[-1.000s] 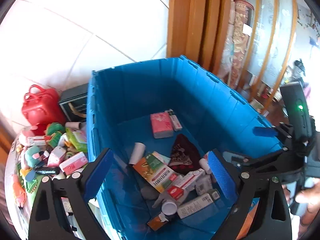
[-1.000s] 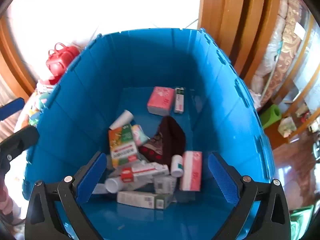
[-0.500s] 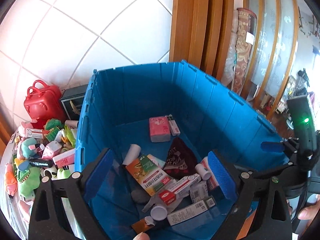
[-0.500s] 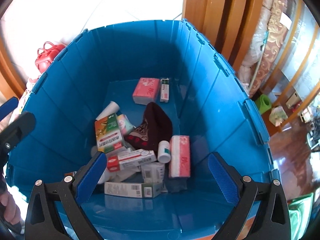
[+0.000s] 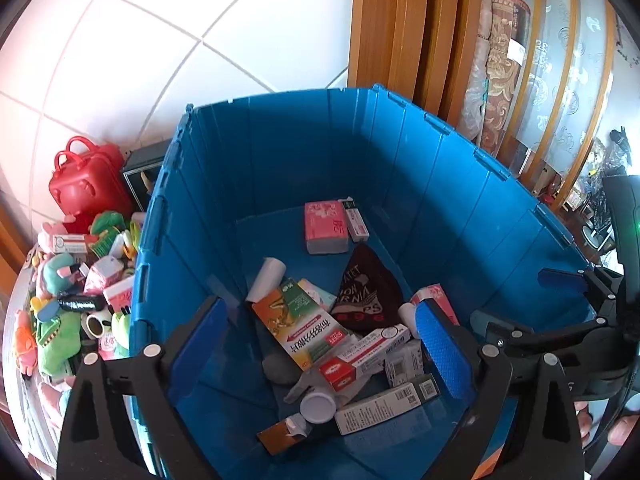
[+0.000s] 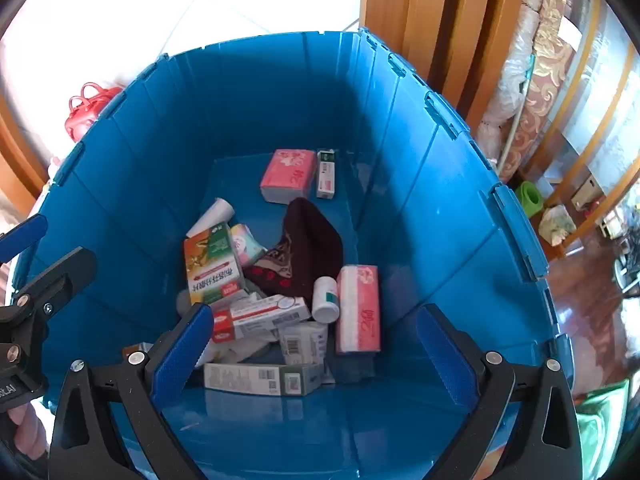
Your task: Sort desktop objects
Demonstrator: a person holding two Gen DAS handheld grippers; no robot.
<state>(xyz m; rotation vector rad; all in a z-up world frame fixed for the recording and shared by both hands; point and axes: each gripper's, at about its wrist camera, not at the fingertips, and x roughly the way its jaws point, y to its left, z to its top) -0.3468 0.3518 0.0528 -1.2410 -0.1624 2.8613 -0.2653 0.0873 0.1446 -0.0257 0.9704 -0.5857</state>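
Above the blue crate [image 6: 432, 184] I hold both grippers side by side, the left gripper [image 5: 320, 344] and the right gripper [image 6: 312, 352] each with its jaws spread wide and nothing between them, which I take to mean I am between loads and looking for what to fetch. The crate looks to be where sorted things are gathered: on its floor lie an orange and green carton [image 5: 298, 322], a red and white medicine box [image 6: 260, 316], a dark knitted hat [image 6: 308, 248], a small white bottle [image 6: 326, 298] and two pink tissue packs, one [image 6: 288, 176] by the far wall and one [image 6: 358, 308] on its edge beside the bottle. They lie tumbled over one another, at all angles, as things do when dropped rather than set down. What is left to sort sits outside, on the worktop [image 5: 24, 304] to the left of the crate in my left view: a heap of soft toys [image 5: 56, 332], small cartons and a black tube [image 5: 78, 303], packed close against the crate's wall, with a red toy case [image 5: 86, 184] behind them. The heap is dense and mixed, bright plush against printed card, so I judge I must pick one piece from the top rather than reach into the middle. My left gripper is nearer that heap.
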